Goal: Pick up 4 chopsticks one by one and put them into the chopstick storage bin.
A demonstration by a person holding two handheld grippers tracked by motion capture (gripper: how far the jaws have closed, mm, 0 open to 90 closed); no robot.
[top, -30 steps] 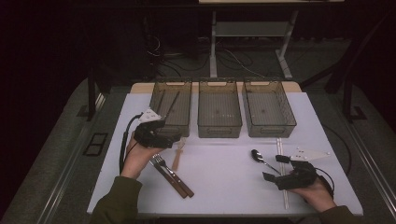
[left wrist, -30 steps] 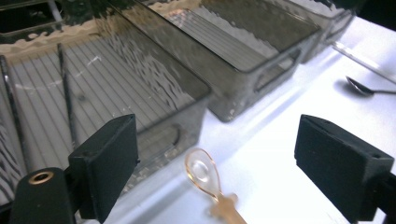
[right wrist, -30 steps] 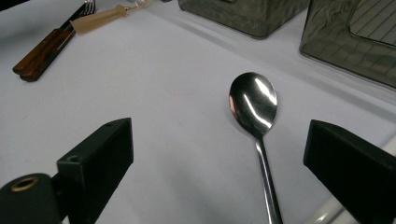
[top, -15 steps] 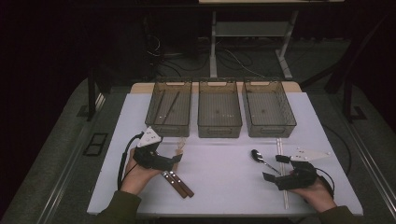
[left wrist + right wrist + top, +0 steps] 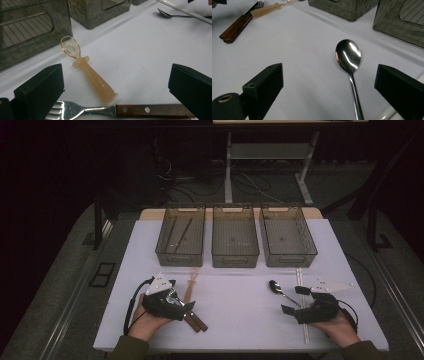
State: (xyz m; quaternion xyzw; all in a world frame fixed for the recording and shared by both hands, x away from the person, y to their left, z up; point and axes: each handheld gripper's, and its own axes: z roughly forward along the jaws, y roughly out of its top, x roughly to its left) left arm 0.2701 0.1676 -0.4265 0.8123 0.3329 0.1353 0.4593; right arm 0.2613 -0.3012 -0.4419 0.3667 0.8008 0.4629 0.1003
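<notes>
I hold the left gripper released, jaws spread wide, having just opened further with nothing clamped. The amber plastic spoon lies on the white table between those jaws, bowl toward the left bin. The fork with wooden handle lies just nearer than the amber plastic spoon, touching its end. The right gripper is released; the steel spoon lies between its jaws, well apart from the amber plastic spoon.

You had the middle bin flanked by a left bin, holding two thin sticks, and a right bin. Behind the middle bin stood a desk frame and cables.
</notes>
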